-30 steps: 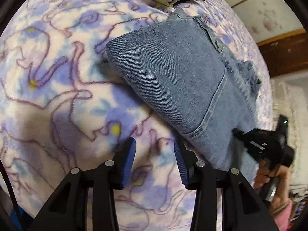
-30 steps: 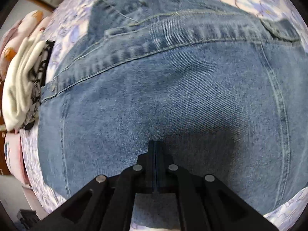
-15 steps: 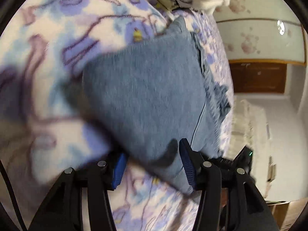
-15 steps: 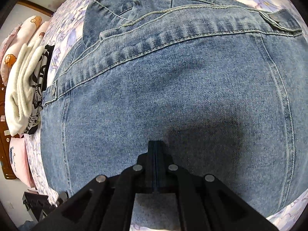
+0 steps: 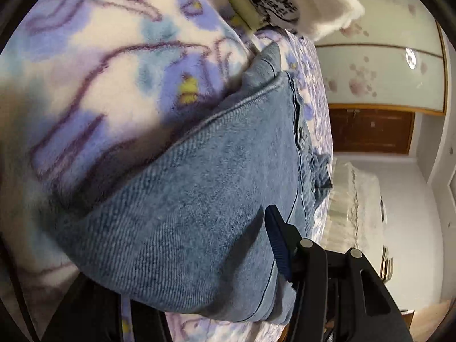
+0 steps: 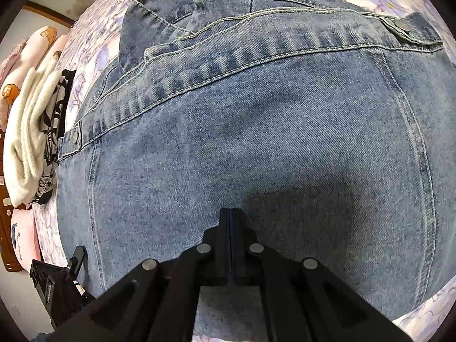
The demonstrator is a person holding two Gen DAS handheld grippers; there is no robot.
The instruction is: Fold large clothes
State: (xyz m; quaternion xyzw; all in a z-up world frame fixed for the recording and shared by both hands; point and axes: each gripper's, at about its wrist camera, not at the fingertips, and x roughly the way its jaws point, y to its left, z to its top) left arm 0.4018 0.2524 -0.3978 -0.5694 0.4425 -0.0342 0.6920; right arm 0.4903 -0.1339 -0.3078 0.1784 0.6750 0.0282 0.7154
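Denim jacket (image 6: 256, 142) (coarse twill) on fleecy blanket (image 5: 99, 85).

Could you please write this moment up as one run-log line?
left gripper: straddling folded edge of denim jacket, grip unclear, jaws just closing | right gripper: shut, tip down on the jacket | floral blanket underneath

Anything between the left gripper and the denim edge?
Nothing visible. The folded denim edge already lies between the left gripper fingers, one blue pad over it; the other finger is hidden beneath the cloth.
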